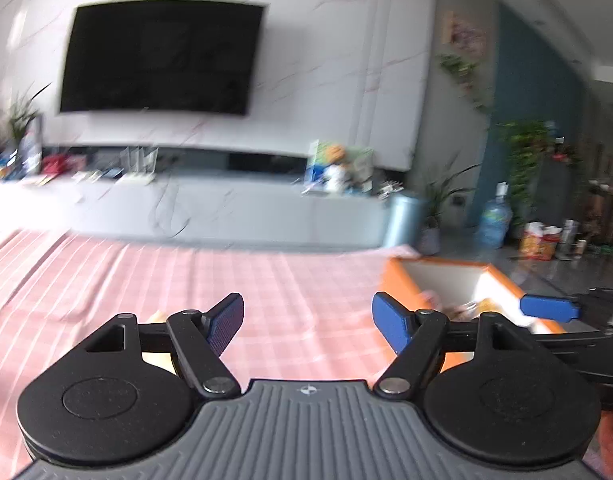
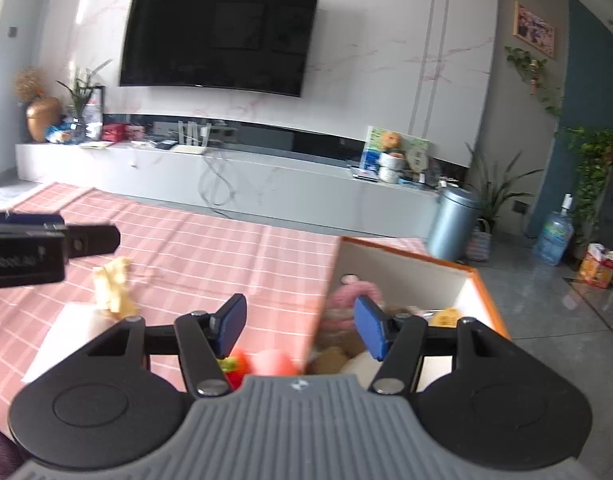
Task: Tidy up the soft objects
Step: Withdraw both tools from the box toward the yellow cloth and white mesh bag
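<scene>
Hovering: both grippers above a tabletop [image 2: 210, 248] draped in pink checked cloth, nothing between either pair of pads
Left gripper [image 1: 307, 322]: spread wide, empty — pointing across bare cloth toward the TV wall
Right gripper [image 2: 299, 326]: parted, empty, straddling the near left edge of the orange box [image 2: 488, 296]
Orange box: open-topped, white inside, standing at the right end of the tabletop
Soft objects in box: a pink knitted piece [image 2: 348, 294], a yellow piece [image 2: 444, 316], brown and white plush shapes low down — blurred, kinds unclear
Soft objects on cloth: a pale yellow toy [image 2: 112, 288] left of the right gripper; red and pink items [image 2: 262, 362] just beside the box wall, partly hidden by the gripper body
</scene>
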`<state>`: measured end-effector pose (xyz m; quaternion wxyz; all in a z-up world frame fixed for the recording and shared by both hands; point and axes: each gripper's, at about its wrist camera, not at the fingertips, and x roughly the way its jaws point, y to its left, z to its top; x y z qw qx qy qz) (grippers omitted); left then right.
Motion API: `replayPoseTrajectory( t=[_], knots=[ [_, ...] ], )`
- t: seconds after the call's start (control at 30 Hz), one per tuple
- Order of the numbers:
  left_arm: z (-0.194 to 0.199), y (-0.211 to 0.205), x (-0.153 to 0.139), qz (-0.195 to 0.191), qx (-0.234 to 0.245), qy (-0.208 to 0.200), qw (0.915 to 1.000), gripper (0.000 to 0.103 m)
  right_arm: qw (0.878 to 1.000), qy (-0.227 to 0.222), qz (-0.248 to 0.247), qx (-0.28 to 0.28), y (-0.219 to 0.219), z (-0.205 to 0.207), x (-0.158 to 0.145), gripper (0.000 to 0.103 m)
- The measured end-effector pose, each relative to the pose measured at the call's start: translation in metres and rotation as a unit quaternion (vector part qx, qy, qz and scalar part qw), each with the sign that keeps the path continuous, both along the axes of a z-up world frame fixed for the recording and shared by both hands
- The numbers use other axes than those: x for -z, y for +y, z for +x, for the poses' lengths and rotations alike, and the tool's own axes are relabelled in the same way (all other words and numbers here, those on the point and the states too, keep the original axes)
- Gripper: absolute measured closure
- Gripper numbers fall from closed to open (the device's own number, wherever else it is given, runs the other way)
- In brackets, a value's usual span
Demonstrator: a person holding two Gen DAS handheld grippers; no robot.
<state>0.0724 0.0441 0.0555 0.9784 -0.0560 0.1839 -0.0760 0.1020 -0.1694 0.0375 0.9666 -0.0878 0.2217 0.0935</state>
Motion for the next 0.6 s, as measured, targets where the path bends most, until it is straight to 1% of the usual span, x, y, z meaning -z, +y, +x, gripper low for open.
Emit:
replayPoseTrajectory(
  t=[0.03,0.13,0.27,0.43,0.6],
  knots=[
    [-0.003,0.005,0.002,-0.001,-0.017,0.01,0.9998,0.017,1.0,-0.001,0.003,-0.006,0.006,-0.004,0.003,0.043],
    [-0.009,0.023,0.011,-0.012,-0.025,0.032,0.9991,0.018,1.0,0.003,0.0,-0.028,0.025,-0.014,0.012,0.044],
    [-0.02,0.04,0.023,0.0,-0.045,0.043,0.9981,0.02,0.999,0.016,-0.006,-0.051,0.043,-0.025,0.028,0.044],
    [-0.034,0.057,0.042,0.0,-0.062,0.069,0.9957,0.021,0.997,0.035,-0.011,-0.061,0.058,-0.029,0.046,0.044],
    [-0.041,0.071,0.06,0.006,-0.075,0.087,0.9934,0.022,0.996,0.055,-0.017,-0.064,0.06,-0.025,0.058,0.044]
  ],
)
